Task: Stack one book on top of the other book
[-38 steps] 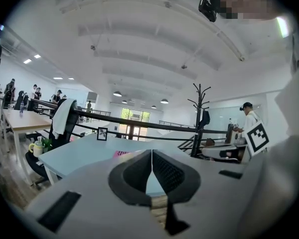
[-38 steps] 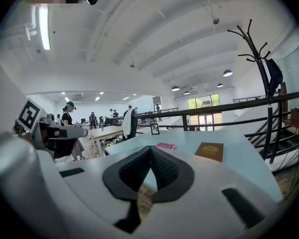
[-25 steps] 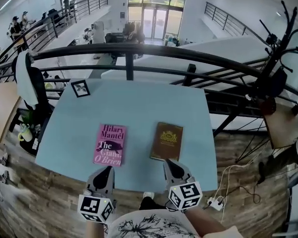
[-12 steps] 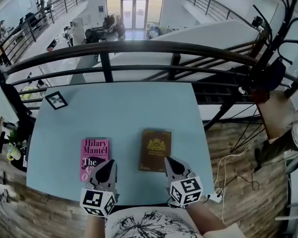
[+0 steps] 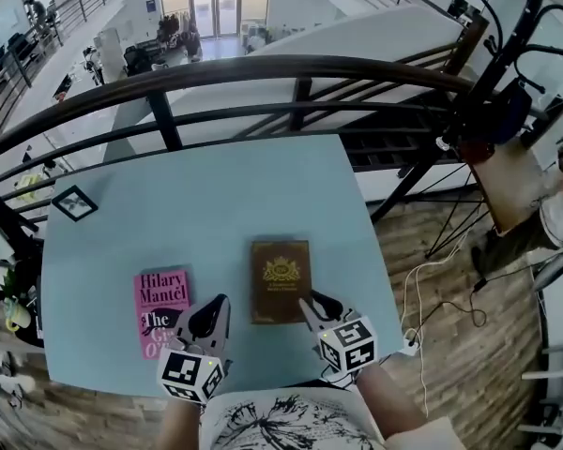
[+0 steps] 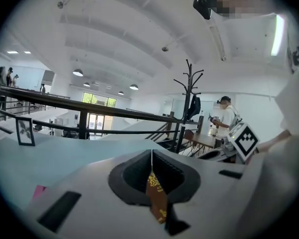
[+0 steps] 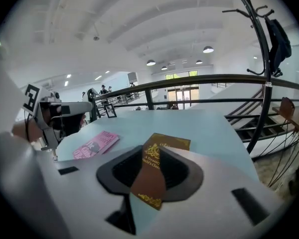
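A pink book (image 5: pixel 159 309) lies on the light blue table (image 5: pixel 216 204) at the near left. A brown book with gold print (image 5: pixel 280 281) lies to its right. My left gripper (image 5: pixel 211 309) is shut and hovers by the pink book's right edge, between the two books. In the left gripper view its jaws (image 6: pixel 151 156) meet, and a strip of brown book (image 6: pixel 156 193) shows below them. My right gripper (image 5: pixel 310 303) is at the brown book's near right corner. Its jaws (image 7: pixel 152 151) have just been opening; they stand slightly apart with nothing gripped, brown book (image 7: pixel 172 142) ahead.
A small framed picture (image 5: pixel 75 202) stands at the table's far left. A dark railing (image 5: pixel 263 73) runs behind the table, with a coat rack (image 5: pixel 507 82) at the right. Cables (image 5: pixel 432 307) lie on the wooden floor. A person (image 6: pixel 224 121) stands further off.
Both grippers have moved forward and down over the table's near edge, closer to the books. The books have not moved on the table.
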